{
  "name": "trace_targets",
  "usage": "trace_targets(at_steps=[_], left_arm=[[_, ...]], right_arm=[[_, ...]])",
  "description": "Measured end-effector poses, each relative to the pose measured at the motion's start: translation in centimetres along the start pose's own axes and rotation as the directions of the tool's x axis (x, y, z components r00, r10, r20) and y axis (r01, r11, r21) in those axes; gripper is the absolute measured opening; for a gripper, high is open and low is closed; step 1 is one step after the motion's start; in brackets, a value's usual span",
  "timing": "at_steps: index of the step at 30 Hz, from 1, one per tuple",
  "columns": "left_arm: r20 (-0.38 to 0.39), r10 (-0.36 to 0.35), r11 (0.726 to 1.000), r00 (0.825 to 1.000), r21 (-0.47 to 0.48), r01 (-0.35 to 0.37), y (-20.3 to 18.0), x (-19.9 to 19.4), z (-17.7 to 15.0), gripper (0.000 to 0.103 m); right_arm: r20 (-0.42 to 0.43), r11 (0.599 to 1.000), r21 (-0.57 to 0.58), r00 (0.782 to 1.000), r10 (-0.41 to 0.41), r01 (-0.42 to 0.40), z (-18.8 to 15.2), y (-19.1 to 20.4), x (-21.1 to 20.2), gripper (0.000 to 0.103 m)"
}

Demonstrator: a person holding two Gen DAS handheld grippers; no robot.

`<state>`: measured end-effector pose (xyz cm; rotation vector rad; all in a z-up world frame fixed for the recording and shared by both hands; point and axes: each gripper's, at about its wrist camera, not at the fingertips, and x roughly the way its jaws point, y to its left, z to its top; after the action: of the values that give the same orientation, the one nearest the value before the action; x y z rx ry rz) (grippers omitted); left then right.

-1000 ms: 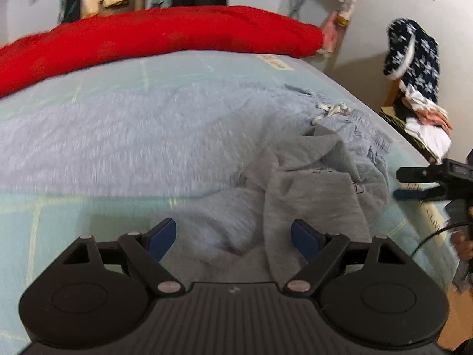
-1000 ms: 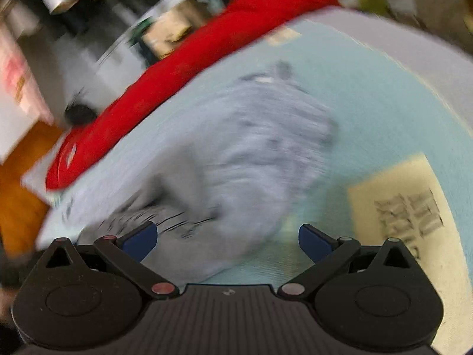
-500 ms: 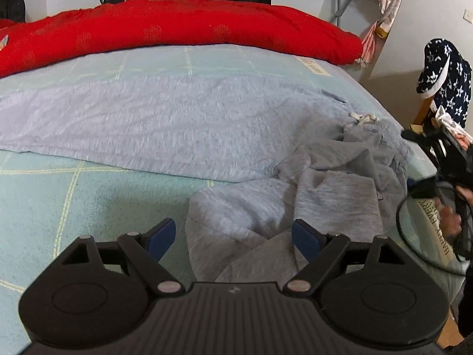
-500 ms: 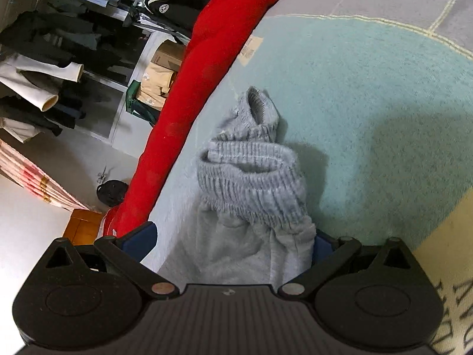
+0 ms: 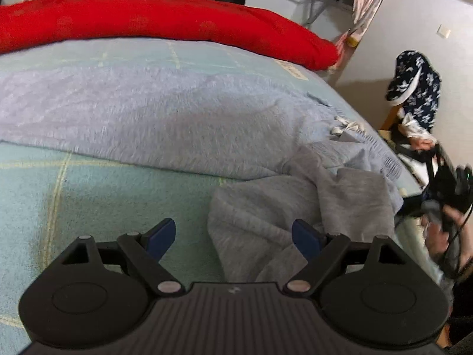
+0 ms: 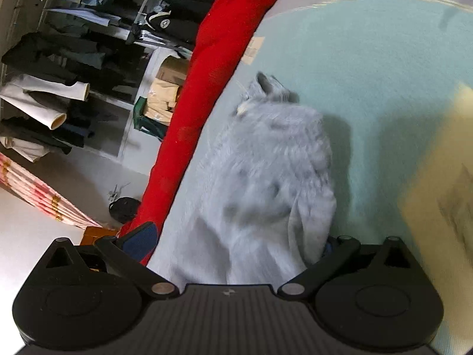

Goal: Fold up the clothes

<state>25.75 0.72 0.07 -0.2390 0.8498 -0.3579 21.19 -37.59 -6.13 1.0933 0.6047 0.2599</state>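
Observation:
Grey sweatpants lie spread across the bed, one end crumpled in a heap near the right edge, with a white drawstring showing. My left gripper hovers open just above the heap's near edge, and cloth sits by its right pad. My right gripper is low at the bed's edge with its jaws wide apart. The bunched grey cloth lies between them and hides the right pad. In the left wrist view a hand holds that gripper at the right edge.
A red duvet is rolled along the bed's far side. The bed has a pale green checked cover with a yellowish printed patch. A chair piled with navy starred clothes stands beyond the bed. A clothes rack fills the wall.
The left gripper has drifted left and lower, so the crumpled heap now sits towards its right pad. The right gripper has rolled and sunk to the bed edge, with cloth between its jaws.

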Motion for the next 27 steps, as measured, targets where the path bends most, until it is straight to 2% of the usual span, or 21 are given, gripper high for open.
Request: trace_targets(at_steps=[2, 7, 10, 11, 12, 13, 14, 15, 19, 23, 27], left_arm=[[-0.013, -0.024, 1.0, 1.0, -0.02, 0.023, 1.3, 0.1, -0.1, 0.086], [-0.03, -0.062, 0.998, 0.998, -0.016, 0.062, 3.4, 0.2, -0.3, 0.086], [-0.047, -0.099, 0.995, 0.994, -0.011, 0.098, 4.0, 0.3, 0.0, 0.086], [-0.053, -0.1, 0.995, 0.994, -0.005, 0.099, 4.0, 0.4, 0.0, 0.086], [-0.059, -0.099, 0.995, 0.993, 0.003, 0.1, 4.0, 0.5, 0.1, 0.086], [-0.062, -0.098, 0.995, 0.993, 0.01, 0.099, 4.0, 0.6, 0.1, 0.086], [-0.065, -0.097, 0.995, 0.993, 0.018, 0.098, 4.0, 0.8, 0.1, 0.086], [-0.066, -0.093, 0.995, 0.993, 0.027, 0.095, 3.9, 1.0, 0.0, 0.087], [-0.033, -0.069, 0.996, 0.997, 0.054, 0.071, 3.7, 1.7, -0.6, 0.088], [-0.009, -0.037, 0.997, 0.999, 0.064, 0.038, 3.1, 1.7, -1.0, 0.088], [-0.003, 0.0, 1.0, 1.0, 0.03, 0.0, 2.7, 1.2, -0.8, 0.088]], right_arm=[[0.021, 0.999, -0.04, 1.0, -0.018, 0.019, -1.2, 0.2, -0.1, 0.103], [0.054, 0.999, 0.012, 0.998, -0.044, 0.043, 0.9, -0.6, 1.5, 0.101], [0.087, 0.998, 0.0, 0.994, -0.069, 0.07, 0.3, -1.1, 1.1, 0.083], [0.103, 0.997, 0.009, 0.991, -0.083, 0.082, -0.1, -1.7, 0.7, 0.064], [0.123, 0.995, 0.049, 0.988, -0.094, 0.089, -0.3, -2.9, 0.1, 0.033], [0.139, 0.992, 0.09, 0.985, -0.103, 0.091, -0.5, -4.1, -0.3, 0.013], [0.146, 0.989, 0.129, 0.985, -0.091, 0.072, -0.6, -5.2, -0.5, 0.004], [0.153, 0.991, 0.125, 0.986, -0.065, 0.046, -0.7, -5.5, -0.6, 0.004], [0.151, 0.99, 0.041, 0.979, -0.137, 0.132, -0.8, -4.2, 0.2, 0.004], [0.152, 0.992, 0.014, 0.98, -0.127, 0.127, -0.8, -4.2, 0.3, 0.004], [0.127, 0.992, -0.019, 0.985, -0.12, 0.123, 0.0, -3.8, 0.2, 0.005]])
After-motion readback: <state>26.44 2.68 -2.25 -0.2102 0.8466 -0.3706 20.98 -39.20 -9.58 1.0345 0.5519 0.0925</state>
